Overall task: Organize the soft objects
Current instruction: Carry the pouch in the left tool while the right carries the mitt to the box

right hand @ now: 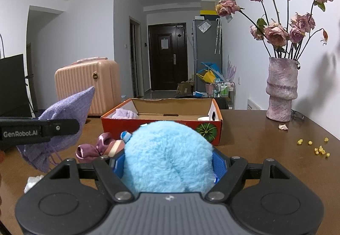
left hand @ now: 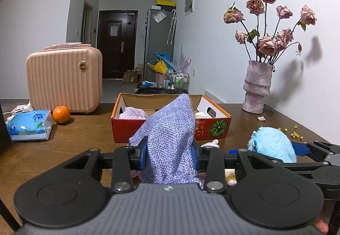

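My left gripper (left hand: 169, 153) is shut on a purple knitted pouch (left hand: 170, 139), held above the wooden table in front of the orange cardboard box (left hand: 170, 128). The pouch also shows in the right wrist view (right hand: 63, 116), with the left gripper (right hand: 38, 129) on it. My right gripper (right hand: 167, 162) is shut on a fluffy light-blue plush toy (right hand: 167, 154), also seen in the left wrist view (left hand: 272, 143). The box (right hand: 148, 124) holds a lilac soft item (right hand: 124, 113) at its left end. A mauve satin bow (right hand: 95, 147) lies on the table left of the plush.
A pink ribbed suitcase (left hand: 63, 77), an orange (left hand: 61, 114) and a blue tissue pack (left hand: 29, 125) stand at the left. A vase of dried roses (left hand: 257, 86) stands at the right by the wall, with yellow crumbs (right hand: 316, 147) nearby. A white fluffy bit (right hand: 33, 181) lies near the front.
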{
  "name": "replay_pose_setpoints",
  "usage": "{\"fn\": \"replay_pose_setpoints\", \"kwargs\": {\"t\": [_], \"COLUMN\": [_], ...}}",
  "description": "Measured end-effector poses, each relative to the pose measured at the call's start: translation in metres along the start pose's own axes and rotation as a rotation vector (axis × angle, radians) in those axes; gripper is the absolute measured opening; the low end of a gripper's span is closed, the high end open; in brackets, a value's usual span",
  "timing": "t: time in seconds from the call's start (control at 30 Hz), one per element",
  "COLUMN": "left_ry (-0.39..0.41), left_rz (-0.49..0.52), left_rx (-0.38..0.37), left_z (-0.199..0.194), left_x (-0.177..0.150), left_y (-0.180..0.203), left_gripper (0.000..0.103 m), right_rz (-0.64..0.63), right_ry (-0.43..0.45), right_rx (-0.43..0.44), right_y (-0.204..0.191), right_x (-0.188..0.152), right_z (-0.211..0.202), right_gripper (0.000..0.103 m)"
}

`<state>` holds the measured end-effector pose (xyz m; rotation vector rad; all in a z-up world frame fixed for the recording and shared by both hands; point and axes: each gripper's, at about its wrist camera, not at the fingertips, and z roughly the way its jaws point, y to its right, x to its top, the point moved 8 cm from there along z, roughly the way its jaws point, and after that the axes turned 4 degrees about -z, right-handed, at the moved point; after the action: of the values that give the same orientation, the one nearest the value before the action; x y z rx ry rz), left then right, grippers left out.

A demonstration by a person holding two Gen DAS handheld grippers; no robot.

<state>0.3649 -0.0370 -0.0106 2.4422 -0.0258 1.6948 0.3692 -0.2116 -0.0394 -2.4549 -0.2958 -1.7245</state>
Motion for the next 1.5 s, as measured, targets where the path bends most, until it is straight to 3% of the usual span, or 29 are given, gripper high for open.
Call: {"fn": "replay_pose_setpoints", "kwargs": {"t": [1.5], "left_ry": [0.034], "left_rz": [-0.119], "left_rx": [0.091], "left_z": [0.128], "left_x": [0.063], "left_y": [-0.003], "left_gripper": [0.038], "right_rz": [-0.018], "right_ry": [0.027], "right_rx": [-0.011], "right_y": [0.039], "right_x": [0.072], "right_z": [0.126], "right_gripper": [0.077]}}
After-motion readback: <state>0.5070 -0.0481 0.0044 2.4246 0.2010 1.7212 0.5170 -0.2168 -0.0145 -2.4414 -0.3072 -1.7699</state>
